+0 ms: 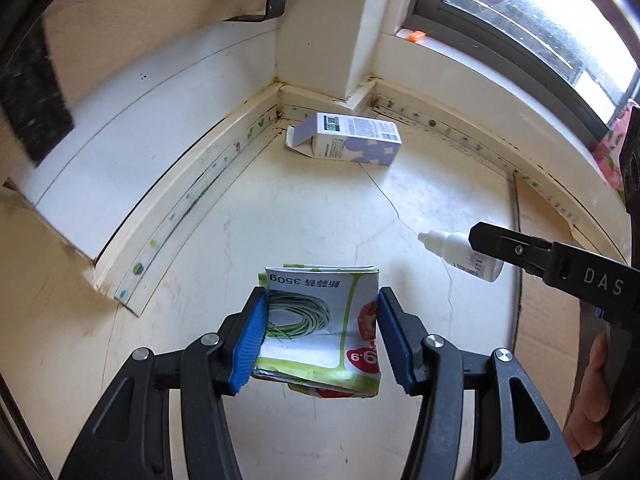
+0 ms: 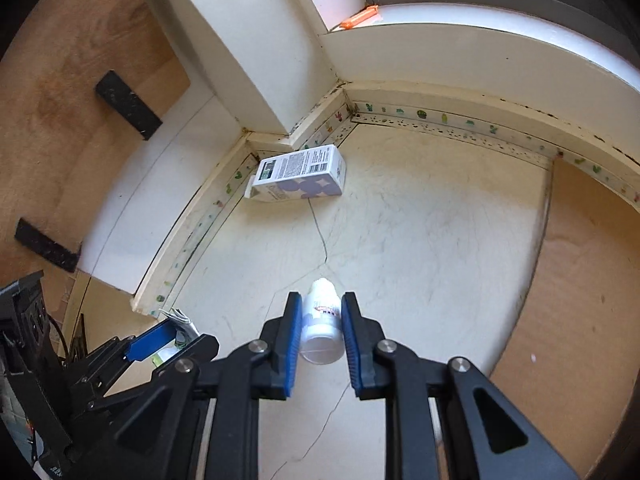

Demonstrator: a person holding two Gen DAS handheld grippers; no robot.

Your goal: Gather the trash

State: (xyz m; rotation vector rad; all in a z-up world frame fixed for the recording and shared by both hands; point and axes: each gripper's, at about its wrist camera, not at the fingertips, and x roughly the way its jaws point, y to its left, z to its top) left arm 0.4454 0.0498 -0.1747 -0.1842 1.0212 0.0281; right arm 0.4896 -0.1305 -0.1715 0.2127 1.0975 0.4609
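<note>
The left hand-held gripper [image 1: 320, 336] pinches a folded food packet [image 1: 320, 320] between its blue pads [image 1: 250, 344], the packet printed with green and white graphics and upside-down text reading 350g. It hangs above the cracked, cream-coloured floor [image 1: 320, 220]. The right hand-held gripper [image 2: 320, 332] is clamped on a small white dropper bottle [image 2: 322, 328] — its pads press both sides of the body, and the nozzle points forward, away from the camera. In the left wrist view the same bottle [image 1: 460, 254] juts out from the right gripper's black finger, cap toward the left.

Farther off, a white carton with purple shapes [image 1: 346, 140] lies on its side on the floor, close to the corner where the skirting board [image 1: 180, 216] meets a projecting wall column [image 1: 320, 28]. Its opened flap end faces the skirting. A small orange object [image 1: 416, 36] sits on the window sill [image 1: 460, 60] above. To the right, a brown cardboard sheet [image 2: 580, 300] covers part of the floor — well apart from the carton.
</note>
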